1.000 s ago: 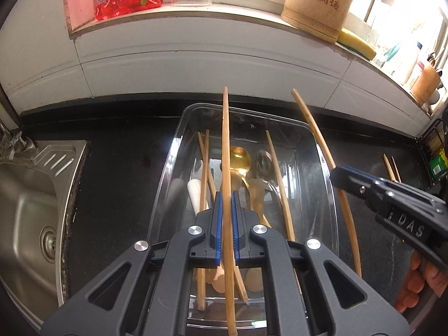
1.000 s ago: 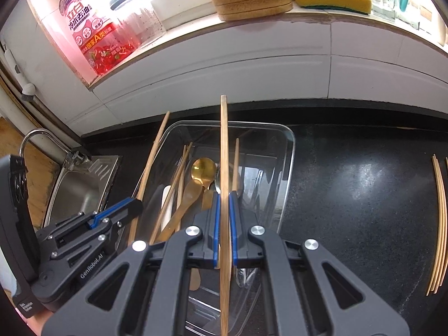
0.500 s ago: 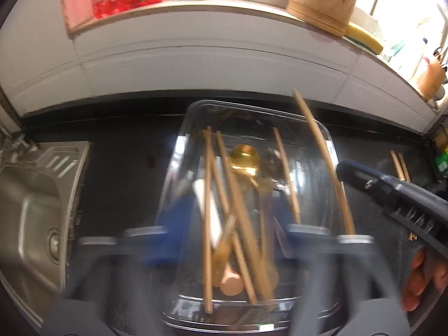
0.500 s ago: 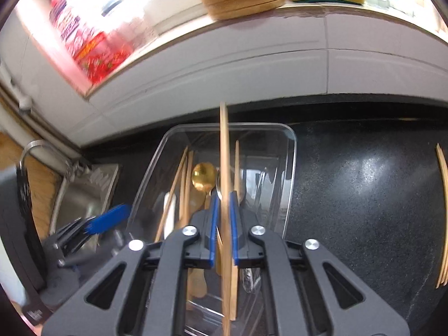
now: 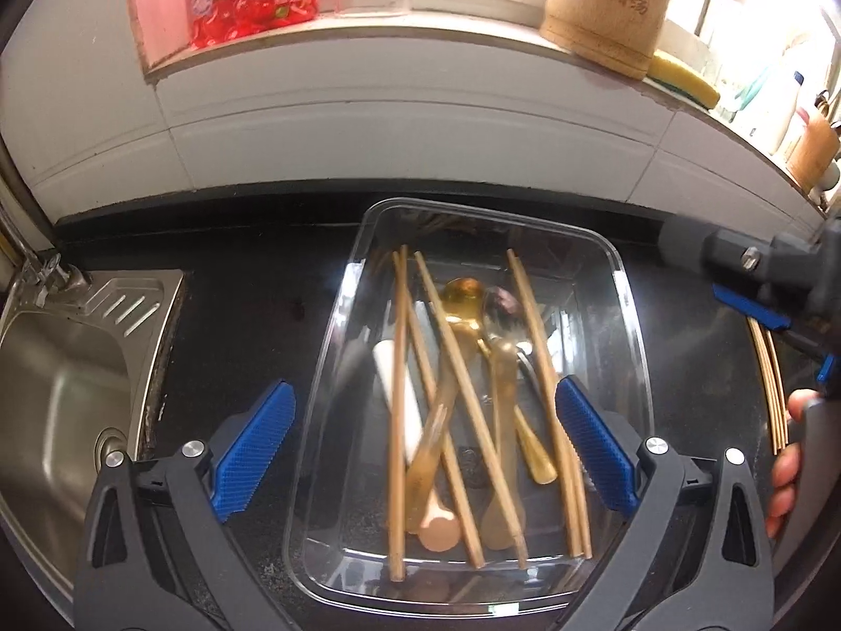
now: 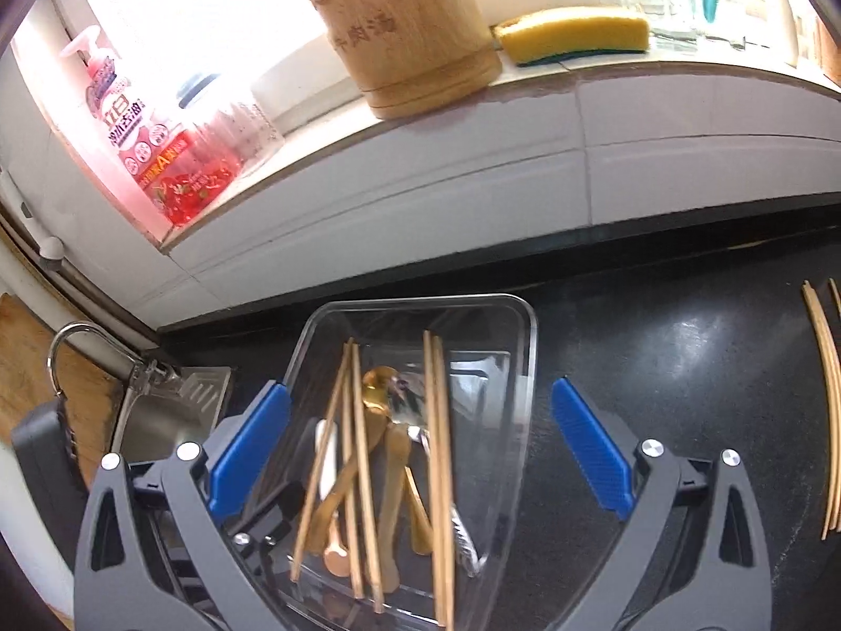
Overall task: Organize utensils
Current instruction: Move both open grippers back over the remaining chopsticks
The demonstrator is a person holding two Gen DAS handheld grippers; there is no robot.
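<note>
The chopsticks (image 5: 452, 368) now lie loose in the clear tray (image 5: 631, 347) below both grippers, dropped as the jaws have just been opening. Left gripper (image 5: 426, 452) and right gripper (image 6: 420, 452) gape wide, empty; more chopsticks (image 6: 828, 410) wait to the right.
</note>
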